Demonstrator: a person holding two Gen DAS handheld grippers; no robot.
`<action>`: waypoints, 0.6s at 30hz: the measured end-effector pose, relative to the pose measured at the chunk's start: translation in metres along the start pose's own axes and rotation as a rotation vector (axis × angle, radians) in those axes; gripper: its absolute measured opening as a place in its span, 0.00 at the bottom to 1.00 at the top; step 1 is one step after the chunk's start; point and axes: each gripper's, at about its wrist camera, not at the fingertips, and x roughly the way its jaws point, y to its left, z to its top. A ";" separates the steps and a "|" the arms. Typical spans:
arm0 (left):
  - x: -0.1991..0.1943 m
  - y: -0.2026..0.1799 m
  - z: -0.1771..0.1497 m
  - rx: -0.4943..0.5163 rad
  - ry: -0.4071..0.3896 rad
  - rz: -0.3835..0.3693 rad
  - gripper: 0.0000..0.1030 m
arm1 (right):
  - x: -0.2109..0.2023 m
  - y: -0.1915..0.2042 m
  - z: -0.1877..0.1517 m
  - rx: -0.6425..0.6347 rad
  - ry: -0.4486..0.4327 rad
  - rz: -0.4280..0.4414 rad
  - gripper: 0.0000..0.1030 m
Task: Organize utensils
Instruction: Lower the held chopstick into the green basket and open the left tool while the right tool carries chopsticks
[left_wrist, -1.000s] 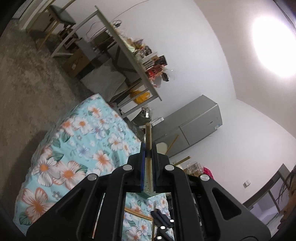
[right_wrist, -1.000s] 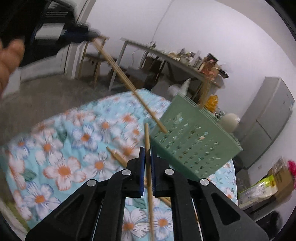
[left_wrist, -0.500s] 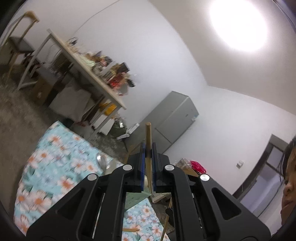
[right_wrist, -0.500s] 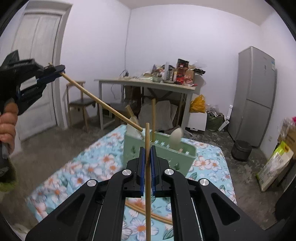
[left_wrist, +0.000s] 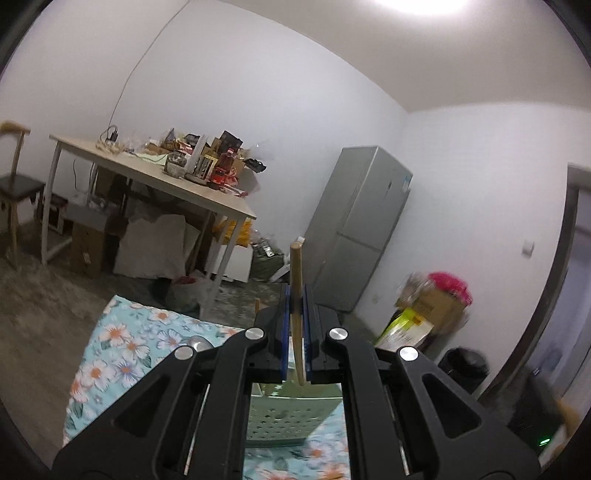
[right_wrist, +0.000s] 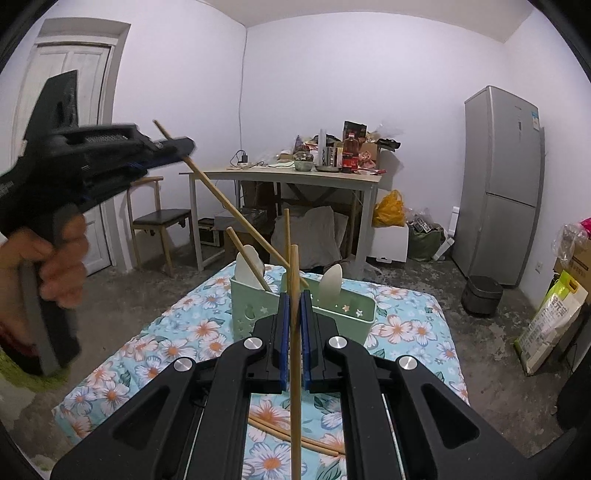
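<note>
1. Right wrist view: my right gripper (right_wrist: 294, 314) pinches one wooden chopstick (right_wrist: 294, 354), upright, just near the green utensil holder (right_wrist: 354, 314) on the floral cloth (right_wrist: 177, 350).
2. My left gripper (left_wrist: 295, 314) is pressed on a second chopstick (left_wrist: 296, 280); its far tip slants into the holder at the left.
3. A loose pair of chopsticks (right_wrist: 314, 441) lies on the cloth, near side.

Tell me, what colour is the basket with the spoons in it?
Pale green, with little star-shaped holes. The basket shows best in the right wrist view.

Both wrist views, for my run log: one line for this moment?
left tool: shut on chopstick, tip in green caddy | right tool: shut on second chopstick | two loose chopsticks on cloth
</note>
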 end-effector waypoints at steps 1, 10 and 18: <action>0.004 -0.003 -0.001 0.015 0.004 0.006 0.05 | 0.001 -0.002 0.000 -0.001 0.001 -0.002 0.06; 0.051 -0.015 -0.026 0.111 0.101 0.063 0.05 | 0.006 -0.004 0.002 0.007 0.010 -0.009 0.06; 0.075 -0.002 -0.040 -0.007 0.208 -0.036 0.27 | 0.005 -0.009 0.005 0.019 0.016 -0.029 0.06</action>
